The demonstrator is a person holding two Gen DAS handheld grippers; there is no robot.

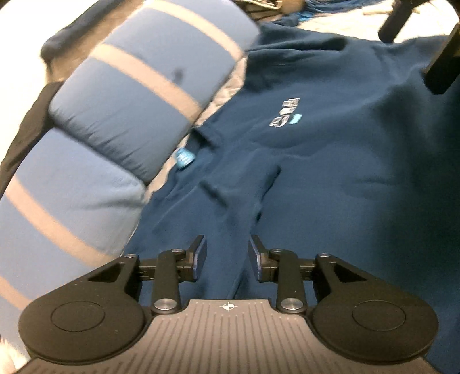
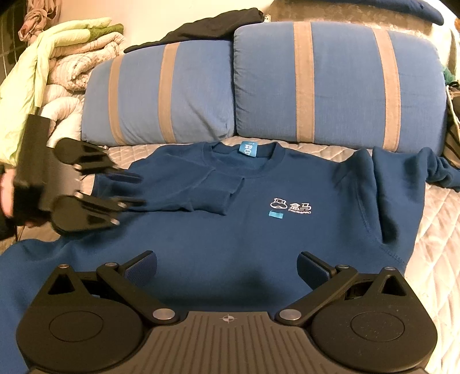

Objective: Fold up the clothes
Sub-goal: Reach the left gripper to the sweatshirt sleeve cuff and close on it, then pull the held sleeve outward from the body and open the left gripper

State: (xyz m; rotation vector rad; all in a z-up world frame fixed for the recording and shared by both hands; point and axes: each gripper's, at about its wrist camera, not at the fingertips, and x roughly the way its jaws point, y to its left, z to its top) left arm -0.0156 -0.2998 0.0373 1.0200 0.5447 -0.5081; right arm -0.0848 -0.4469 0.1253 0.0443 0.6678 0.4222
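Note:
A navy sweatshirt [image 2: 230, 241] lies front up on the bed, with a white logo [image 2: 290, 205] on the chest and a blue neck label [image 2: 247, 149]. One sleeve [image 2: 212, 190] is folded across the chest. The other sleeve [image 2: 396, 184] lies bunched at the right. My left gripper [image 2: 142, 191], held by a hand [image 2: 5, 195], hovers at the folded sleeve's left end. In the left wrist view, the left gripper [image 1: 227, 253] is open over the sweatshirt [image 1: 330, 178] with nothing between its pads. My right gripper [image 2: 227, 261] stands wide open above the hem, holding nothing.
Two blue pillows with tan stripes [image 2: 330, 80] lean behind the collar. A pile of pale quilts [image 2: 74, 51] sits at the back left and a dark garment [image 2: 212, 26] lies on top of the pillows. The quilted bedspread [image 2: 440, 230] shows to the right of the sweatshirt.

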